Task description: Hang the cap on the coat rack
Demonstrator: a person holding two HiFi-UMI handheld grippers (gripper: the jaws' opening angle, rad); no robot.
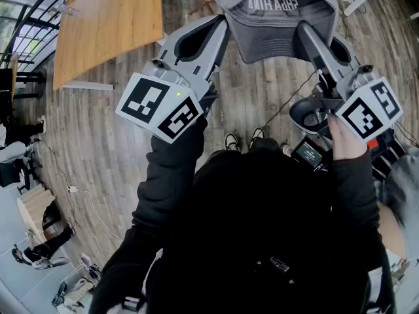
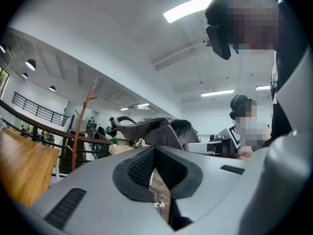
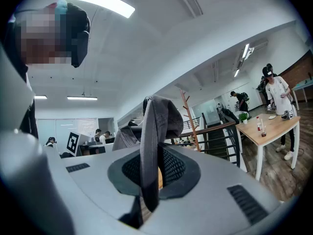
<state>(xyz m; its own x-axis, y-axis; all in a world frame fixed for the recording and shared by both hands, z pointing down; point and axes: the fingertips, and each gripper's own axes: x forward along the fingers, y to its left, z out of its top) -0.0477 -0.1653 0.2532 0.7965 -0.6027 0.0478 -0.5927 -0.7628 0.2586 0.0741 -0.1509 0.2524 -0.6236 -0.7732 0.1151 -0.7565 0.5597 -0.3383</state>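
A grey cap (image 1: 278, 18) hangs between my two grippers at the top of the head view, above the wooden floor. My left gripper (image 1: 224, 23) pinches its left edge, and in the left gripper view the cap (image 2: 159, 129) rises straight from the closed tips. My right gripper (image 1: 306, 30) is shut on the cap's right side. In the right gripper view a fold of the cap (image 3: 152, 146) runs down between the pads. The brown wooden coat rack (image 3: 189, 116) stands some way off beyond the cap. In the left gripper view, the coat rack (image 2: 82, 126) stands by a railing.
A wooden table (image 1: 108, 25) lies to the left of the grippers. Another table (image 3: 274, 126) with bottles stands at the right, with a person (image 3: 276, 94) beside it. A stair railing (image 3: 220, 131) runs behind the rack. Cables (image 1: 85, 198) trail over the floor.
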